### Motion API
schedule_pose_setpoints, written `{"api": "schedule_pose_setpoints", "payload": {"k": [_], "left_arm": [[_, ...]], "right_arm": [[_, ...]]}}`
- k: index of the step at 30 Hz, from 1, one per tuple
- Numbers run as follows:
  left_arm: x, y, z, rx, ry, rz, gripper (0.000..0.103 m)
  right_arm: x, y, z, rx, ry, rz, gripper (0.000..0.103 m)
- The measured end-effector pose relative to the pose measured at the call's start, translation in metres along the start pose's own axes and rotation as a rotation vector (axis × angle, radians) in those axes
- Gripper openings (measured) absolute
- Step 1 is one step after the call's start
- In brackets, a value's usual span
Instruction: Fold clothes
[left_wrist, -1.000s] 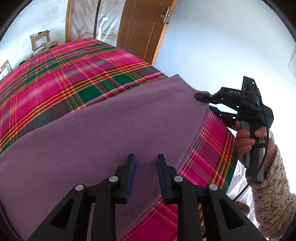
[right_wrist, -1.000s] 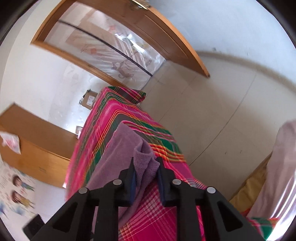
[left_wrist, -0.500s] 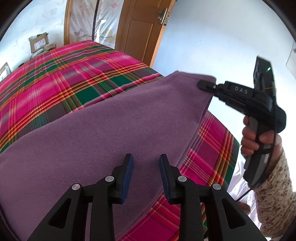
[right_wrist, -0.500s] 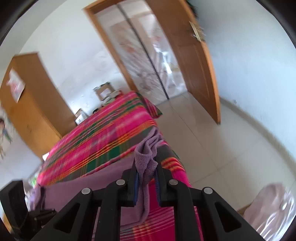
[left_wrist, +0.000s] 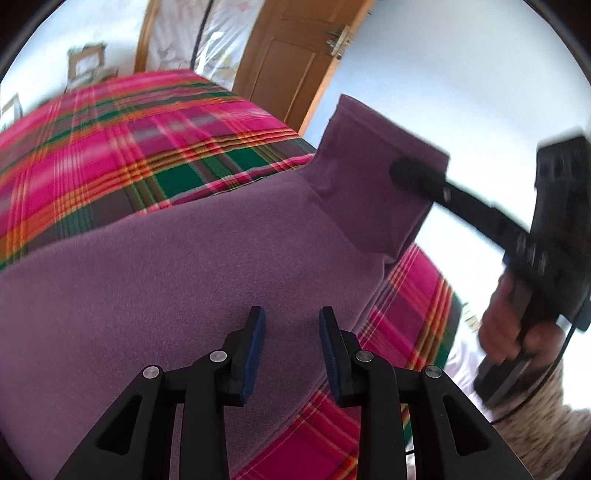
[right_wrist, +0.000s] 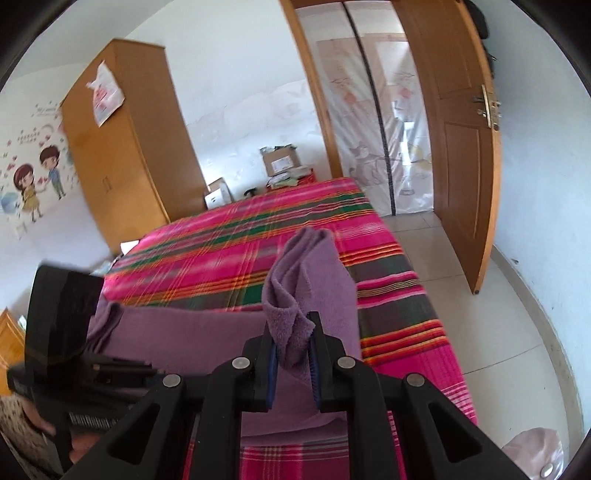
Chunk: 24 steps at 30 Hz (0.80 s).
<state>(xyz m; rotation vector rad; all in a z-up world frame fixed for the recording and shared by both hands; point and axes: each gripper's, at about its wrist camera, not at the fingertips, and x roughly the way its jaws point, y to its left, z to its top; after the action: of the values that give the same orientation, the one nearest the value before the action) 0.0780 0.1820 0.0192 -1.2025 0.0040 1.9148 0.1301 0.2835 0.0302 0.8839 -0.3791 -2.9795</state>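
A purple fleece garment (left_wrist: 177, 280) lies spread across the plaid bed. My left gripper (left_wrist: 291, 332) hovers over its near edge, open, with nothing between the blue pads. The right gripper (left_wrist: 402, 173) holds the garment's far right corner lifted off the bed, as the left wrist view shows. From the right wrist view, the right gripper (right_wrist: 291, 332) is shut on a bunched fold of the purple garment (right_wrist: 303, 280), which rises above the fingers. The left gripper's black body (right_wrist: 62, 332) is at the left edge there.
The bed wears a pink, green and orange plaid cover (right_wrist: 258, 229). A wooden wardrobe (right_wrist: 125, 147) stands behind it, cardboard boxes (right_wrist: 280, 160) at the far end, a wooden door (right_wrist: 461, 129) and tiled floor (right_wrist: 498, 314) to the right. A hand (left_wrist: 509, 332) grips the right tool.
The right gripper has lifted the garment's corner higher and swung it inward over the bed. The left gripper's fingers have spread slightly wider and stayed over the near edge.
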Motion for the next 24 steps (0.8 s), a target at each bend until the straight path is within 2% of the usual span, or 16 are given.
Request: {"api": "schedule_pose_setpoints", "payload": {"k": [7, 9, 12, 15, 24], "left_arm": [[-0.005, 0.037, 0.008, -0.212, -0.03, -0.147, 0.032], [-0.005, 0.046, 0.012, -0.263, -0.042, -0.204, 0.038], [-0.001, 0.059, 0.017, -0.34, -0.048, -0.275, 0.038], [0.006, 0.071, 0.023, -0.418, -0.045, -0.335, 0.044], [0.018, 0.083, 0.032, -0.497, -0.048, -0.406, 0.046]], "right_arm": [[0.007, 0.014, -0.016, -0.051, 0.034, 0.023, 0.015], [0.01, 0.018, -0.02, -0.066, 0.044, 0.029, 0.015], [0.017, 0.027, -0.03, -0.1, 0.068, 0.015, 0.015], [0.021, 0.035, -0.037, -0.125, 0.082, 0.005, 0.015], [0.019, 0.046, -0.046, -0.165, 0.087, -0.007, 0.015]]}}
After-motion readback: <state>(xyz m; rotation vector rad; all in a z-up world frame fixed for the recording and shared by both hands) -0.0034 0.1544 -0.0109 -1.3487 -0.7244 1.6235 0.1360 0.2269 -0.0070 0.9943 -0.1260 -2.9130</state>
